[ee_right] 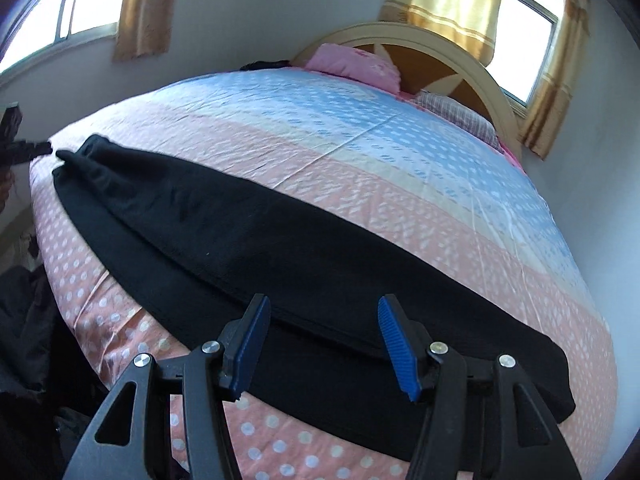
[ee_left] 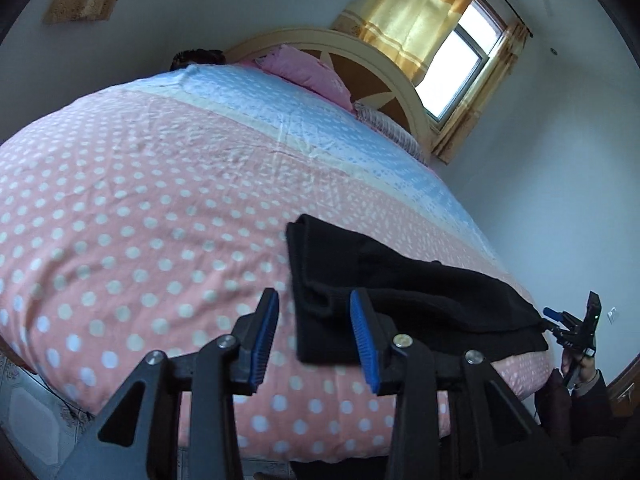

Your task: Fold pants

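Note:
Black pants (ee_right: 256, 240) lie flat in a long strip along the near side of the bed (ee_right: 360, 168), one layer on the other. Over their right part, my right gripper (ee_right: 324, 304) is open; the pads hang above the cloth and grip nothing. In the left wrist view the left end of the pants (ee_left: 400, 300) shows beyond my left gripper (ee_left: 314, 300), which is open, with the cloth's corner between the jaws but not pinched. Each gripper shows small in the other's view: the right gripper (ee_left: 554, 316) in a hand at the pants' far end, the left gripper (ee_right: 44, 148) just off the other end.
The bed has a pink and blue dotted sheet (ee_left: 160, 200), a pink pillow (ee_right: 352, 64) and a striped pillow (ee_right: 460, 116) by the curved headboard (ee_left: 384, 64). Windows with yellow curtains (ee_right: 452, 4) stand behind. Dark clothing (ee_right: 24, 320) lies beside the bed; tiled floor (ee_left: 32, 420) is below.

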Demonstrator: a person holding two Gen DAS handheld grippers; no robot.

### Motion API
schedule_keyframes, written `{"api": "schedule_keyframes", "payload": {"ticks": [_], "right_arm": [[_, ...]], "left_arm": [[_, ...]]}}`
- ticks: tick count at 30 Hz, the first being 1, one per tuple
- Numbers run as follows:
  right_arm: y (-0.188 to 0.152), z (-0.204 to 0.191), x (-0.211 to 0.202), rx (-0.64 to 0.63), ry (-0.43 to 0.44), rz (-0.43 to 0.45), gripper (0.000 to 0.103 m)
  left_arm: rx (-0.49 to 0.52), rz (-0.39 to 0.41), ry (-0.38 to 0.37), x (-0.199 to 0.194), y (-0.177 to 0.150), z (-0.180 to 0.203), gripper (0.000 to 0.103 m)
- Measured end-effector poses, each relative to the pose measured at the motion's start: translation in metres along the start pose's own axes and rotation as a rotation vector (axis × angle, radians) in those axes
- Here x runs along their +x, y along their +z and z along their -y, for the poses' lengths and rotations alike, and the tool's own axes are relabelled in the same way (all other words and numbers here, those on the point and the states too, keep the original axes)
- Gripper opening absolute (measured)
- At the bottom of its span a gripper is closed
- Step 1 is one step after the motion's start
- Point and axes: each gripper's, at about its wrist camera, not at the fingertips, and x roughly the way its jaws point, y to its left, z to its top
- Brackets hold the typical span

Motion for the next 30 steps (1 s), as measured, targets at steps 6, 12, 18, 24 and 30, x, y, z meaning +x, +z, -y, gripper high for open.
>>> {"api": "schedule_keyframes", "payload": {"ticks": [6,12,18,24,30], "right_arm": [[0.000,-0.039,0.026,-0.173,-0.052,-0.051,0.058],[0.005,-0.057,0.048,-0.240,-0.032,-0.082,0.058],[0.011,-0.064,0.058,-0.261,-0.036,-0.081,0.058],[0.013,-0.062,0.050,-0.253,0.011,-0.079,0.005],[0.012,-0.059,0.014,-0.203,0.021,-0.028,0.003]], "left_arm": [[-0.007,-0.075,-0.001,0.031,0.004,0.021,0.040],[0.022,-0.119,0.040,0.043,0.006,0.027,0.020],[0.072,-0.108,0.043,0.038,0.006,0.032,0.011],[0.102,-0.071,0.045,0.036,0.013,0.032,0.008],[0.109,-0.023,0.008,0.021,0.018,0.032,0.007]]}}
